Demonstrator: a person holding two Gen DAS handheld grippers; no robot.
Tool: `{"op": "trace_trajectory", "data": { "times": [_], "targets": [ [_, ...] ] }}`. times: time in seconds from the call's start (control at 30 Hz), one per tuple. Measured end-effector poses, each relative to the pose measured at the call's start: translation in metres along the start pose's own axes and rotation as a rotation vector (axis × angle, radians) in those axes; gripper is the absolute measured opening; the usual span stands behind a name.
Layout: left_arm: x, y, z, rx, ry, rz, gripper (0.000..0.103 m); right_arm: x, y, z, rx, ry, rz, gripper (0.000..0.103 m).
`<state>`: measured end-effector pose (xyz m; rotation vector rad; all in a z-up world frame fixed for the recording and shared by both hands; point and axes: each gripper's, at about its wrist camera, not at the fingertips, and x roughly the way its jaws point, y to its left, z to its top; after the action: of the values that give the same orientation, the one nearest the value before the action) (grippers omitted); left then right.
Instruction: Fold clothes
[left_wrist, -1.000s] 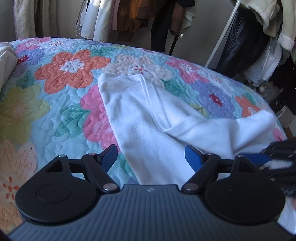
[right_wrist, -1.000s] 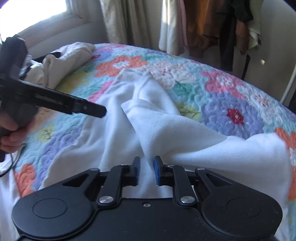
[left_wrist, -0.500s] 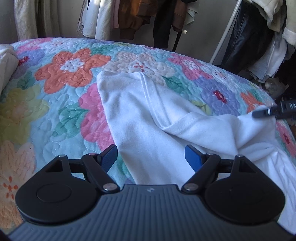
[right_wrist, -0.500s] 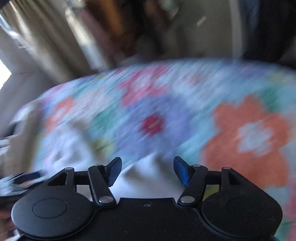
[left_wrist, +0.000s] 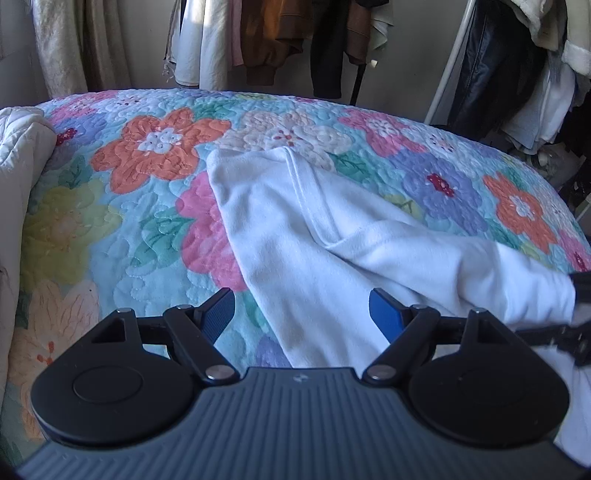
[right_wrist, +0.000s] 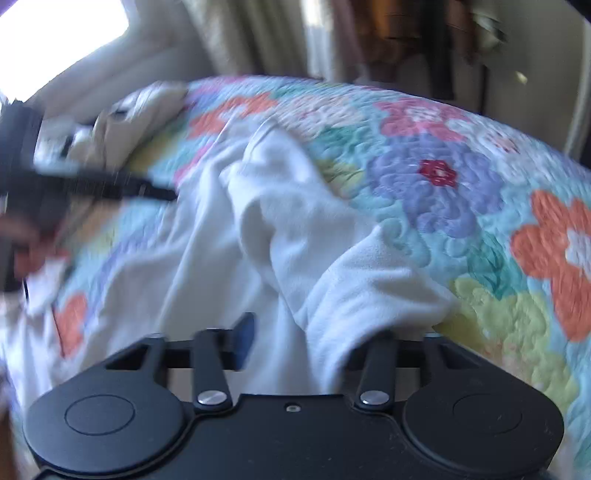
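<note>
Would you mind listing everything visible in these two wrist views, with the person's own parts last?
white garment: one, white, rumpled on the quilt, between both grippers.
floral quilt: one, multicoloured flowers, covering the bed.
cream bedding: one heap, off-white, at the bed's left edge.
hanging clothes: several, brown, white and black, on a rail behind the bed.
curtain: one, beige, far left wall.
window: one, bright, upper left in the right wrist view.
left gripper: one, black with blue pads, open over the garment.
right gripper: one, black, garment between its fingers; blur hides whether it grips.
</note>
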<state>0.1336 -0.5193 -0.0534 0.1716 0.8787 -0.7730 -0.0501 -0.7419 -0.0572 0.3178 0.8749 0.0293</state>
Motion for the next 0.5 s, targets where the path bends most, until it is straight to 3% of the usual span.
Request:
{"op": "trace_trajectory", "data": {
  "times": [0.07, 0.17, 0.23, 0.5],
  "targets": [
    [0.003, 0.002, -0.002, -0.014, 0.007, -0.003, 0.080, -0.004, -0.015, 0.009, 0.099, -0.057, -0.015, 0.067],
    [0.012, 0.006, -0.004, -0.019, 0.013, 0.008, 0.080, -0.008, -0.030, 0.030, 0.081, -0.119, -0.114, 0.063],
    [0.021, 0.008, -0.005, -0.020, 0.025, 0.021, 0.080, -0.010, -0.040, 0.044, 0.068, -0.160, -0.179, 0.005],
    [0.029, 0.010, 0.003, -0.055, -0.096, 0.060, 0.080, -0.020, -0.079, 0.101, 0.017, -0.324, -0.443, 0.005]
  ]
}}
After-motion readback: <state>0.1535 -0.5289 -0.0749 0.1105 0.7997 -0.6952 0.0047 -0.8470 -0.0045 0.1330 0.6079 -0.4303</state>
